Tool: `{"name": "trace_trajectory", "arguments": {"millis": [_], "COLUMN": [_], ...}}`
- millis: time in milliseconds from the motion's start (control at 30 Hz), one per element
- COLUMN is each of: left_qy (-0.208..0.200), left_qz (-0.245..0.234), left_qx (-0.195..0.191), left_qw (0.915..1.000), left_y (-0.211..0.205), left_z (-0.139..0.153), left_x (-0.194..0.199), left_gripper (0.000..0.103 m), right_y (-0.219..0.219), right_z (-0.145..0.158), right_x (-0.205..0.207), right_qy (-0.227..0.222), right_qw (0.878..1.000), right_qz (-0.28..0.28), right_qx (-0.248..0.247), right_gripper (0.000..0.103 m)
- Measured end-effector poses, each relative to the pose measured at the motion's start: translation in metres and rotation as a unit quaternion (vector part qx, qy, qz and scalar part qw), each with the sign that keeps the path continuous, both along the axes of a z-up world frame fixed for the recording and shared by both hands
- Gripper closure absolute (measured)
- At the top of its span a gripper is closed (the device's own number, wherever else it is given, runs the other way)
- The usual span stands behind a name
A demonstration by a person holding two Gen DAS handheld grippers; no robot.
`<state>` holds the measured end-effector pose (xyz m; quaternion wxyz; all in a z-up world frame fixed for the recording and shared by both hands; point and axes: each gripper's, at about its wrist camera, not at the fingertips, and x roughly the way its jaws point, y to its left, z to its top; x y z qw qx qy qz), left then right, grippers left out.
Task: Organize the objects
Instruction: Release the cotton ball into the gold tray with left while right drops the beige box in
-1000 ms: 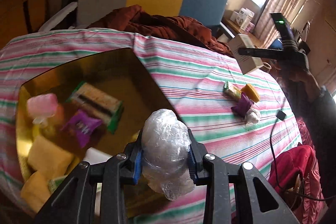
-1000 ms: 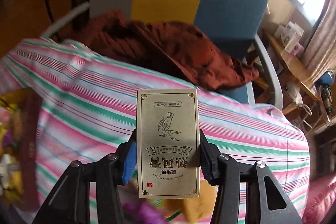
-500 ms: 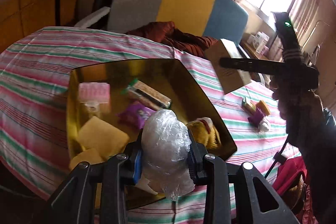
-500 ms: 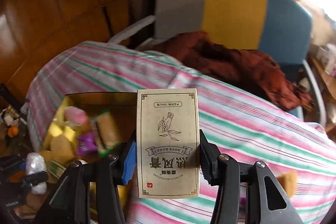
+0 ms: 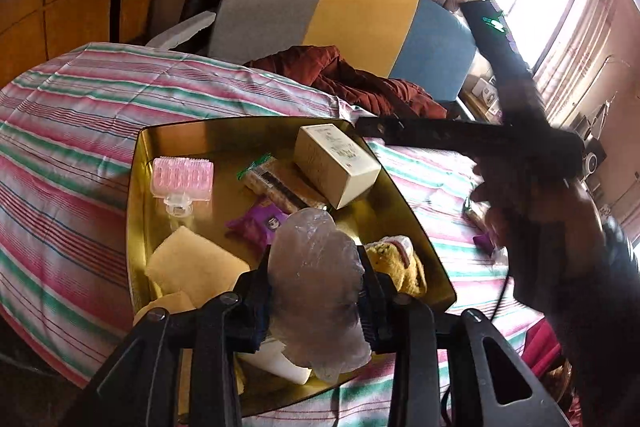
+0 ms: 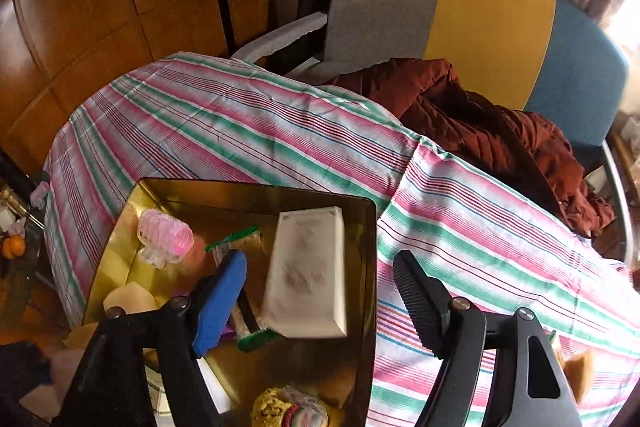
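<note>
Half a second earlier the right gripper point(image 6: 320, 291) had clamped one cream box point(image 6: 308, 271); now its jaws stood wide apart and empty, the box lying in the gold tray point(image 6: 370, 247) across one green-edged cracker packet point(image 5: 276, 183). One left gripper point(image 5: 316, 291) pinched one clear plastic bundle point(image 5: 316, 279) above the tray, near one pink roller point(image 5: 182, 177) and one purple packet point(image 5: 256, 223).

Left gripper point(image 5: 316, 291) jaws clamped; right gripper point(image 6: 320, 303) jaws spread wide.
</note>
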<state>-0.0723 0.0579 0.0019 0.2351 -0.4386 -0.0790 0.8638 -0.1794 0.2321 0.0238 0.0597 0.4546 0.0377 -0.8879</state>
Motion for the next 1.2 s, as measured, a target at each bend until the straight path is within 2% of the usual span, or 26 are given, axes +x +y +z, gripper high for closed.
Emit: {"name": "trace_trajectory", "arguments": {"millis": [200, 467, 667, 900, 1000, 1067, 1200], "left_qy": [-0.007, -0.005, 0.011, 0.061, 0.090, 0.097, 0.103], "left_qz": [-0.009, -0.001, 0.035, 0.078, 0.094, 0.099, 0.108], "left_qx": [0.026, -0.003, -0.044, -0.091, -0.110, -0.115, -0.118], "left_qw": [0.9996, 1.0000, 0.9984, 0.9909, 0.9854, 0.9837, 0.9817], "left_y": [0.011, 0.012, -0.001, -0.013, -0.016, -0.015, -0.017], "left_z": [0.002, 0.000, -0.001, 0.010, 0.017, 0.019, 0.022], "left_x": [-0.011, 0.001, 0.015, 0.031, 0.038, 0.038, 0.041], "left_gripper": [0.047, 0.047, 0.047, 0.047, 0.047, 0.047, 0.047], "right_y": [0.008, 0.017, 0.008, -0.009, -0.016, -0.017, -0.021], "right_z": [0.011, 0.020, 0.014, 0.000, -0.001, -0.001, -0.004], "right_x": [0.033, 0.074, 0.096, 0.118, 0.129, 0.136, 0.140], "right_qy": [0.025, 0.044, 0.056, 0.066, 0.087, 0.102, 0.096], "right_qw": [0.999, 0.998, 0.997, 0.996, 0.993, 0.992, 0.993], "right_qz": [-0.026, -0.043, -0.050, -0.055, -0.063, -0.065, -0.062], "right_qx": [0.024, 0.018, 0.023, 0.035, 0.039, 0.034, 0.034], "right_gripper": [0.019, 0.009, 0.000, 0.000, 0.000, 0.000, 0.000]}}
